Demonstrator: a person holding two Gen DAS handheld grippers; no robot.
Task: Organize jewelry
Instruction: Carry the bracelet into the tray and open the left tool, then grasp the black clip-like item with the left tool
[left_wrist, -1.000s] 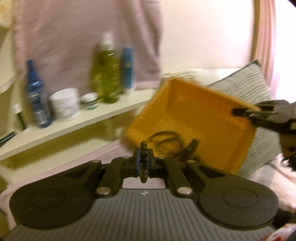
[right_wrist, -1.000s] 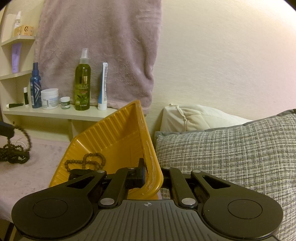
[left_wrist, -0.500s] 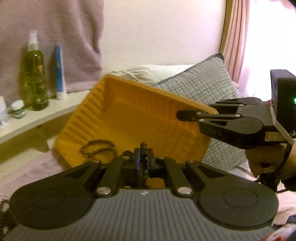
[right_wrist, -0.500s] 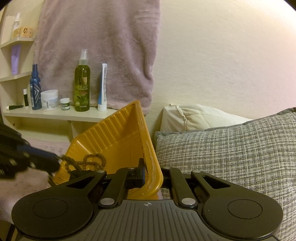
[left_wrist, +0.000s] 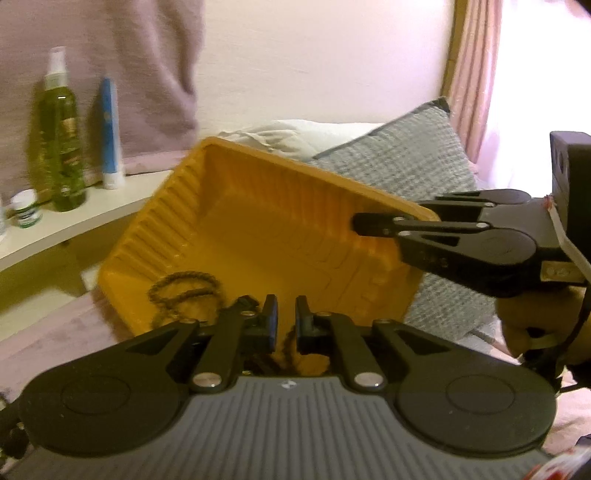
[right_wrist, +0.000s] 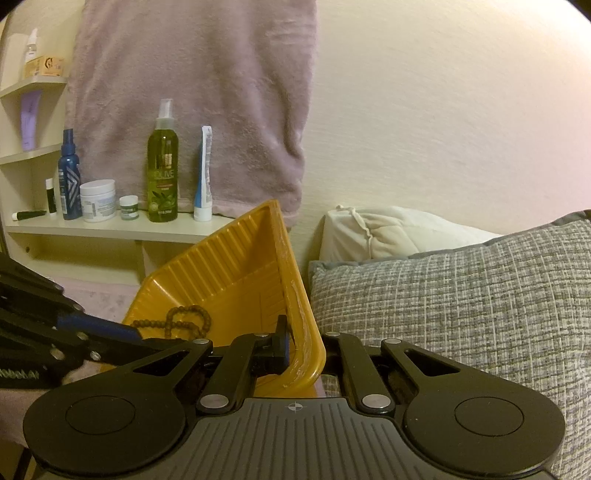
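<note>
Now, the step in hand: dropping a bead strand into the tipped tray.

My right claw (right_wrist: 295, 345) is clamped on the rim of the yellow tray (left_wrist: 258, 229), holding it tilted with its low edge on the bed (left_wrist: 40, 339). One bead bracelet (left_wrist: 184, 291) lies in the tray's low corner. My left claw (left_wrist: 286, 314) stands narrowly parted over that low edge, with a second bead strand (left_wrist: 290, 345) low in the gap, seemingly not pinched. Next, I judge, I should part wider and back out without snagging it.

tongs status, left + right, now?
Left tongs: slightly open, nothing pinched; bead string shows below the gap.
Right tongs: shut on the tray rim.
</note>
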